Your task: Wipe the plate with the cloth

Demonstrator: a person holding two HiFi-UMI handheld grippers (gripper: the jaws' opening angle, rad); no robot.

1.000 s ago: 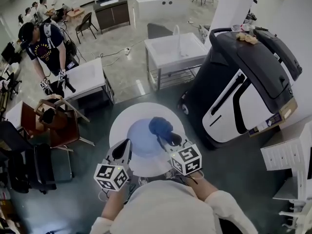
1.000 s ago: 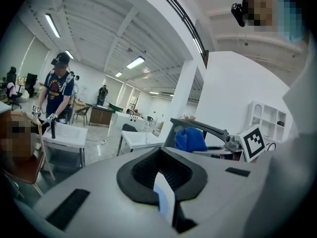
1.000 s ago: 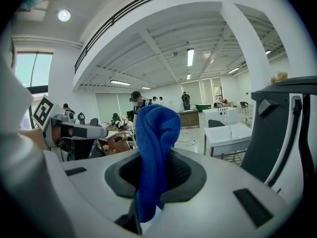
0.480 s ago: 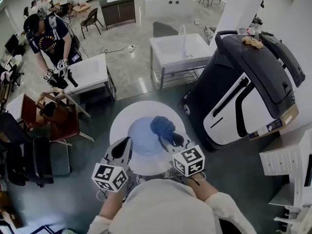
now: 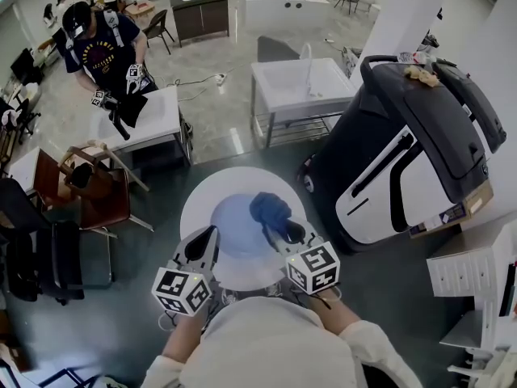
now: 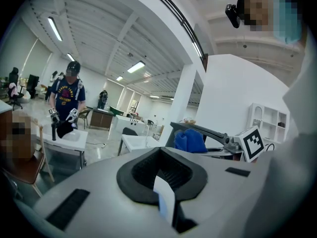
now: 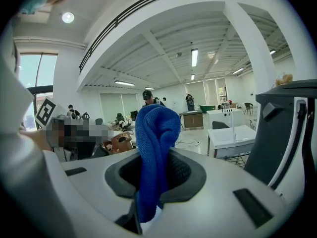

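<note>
Left claw closed on the plate at its near-left rim; right claw clamps the cloth over the plate's right side; round tabletop beneath.

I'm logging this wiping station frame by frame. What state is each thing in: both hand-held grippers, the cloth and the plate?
Left hand-held gripper: jaws shut together.
Right hand-held gripper: shut on the blue cloth.
Blue cloth: bunched, sticking out past the jaws, over the plate; contact unclear.
Plate: lying flat on the round white table.
</note>
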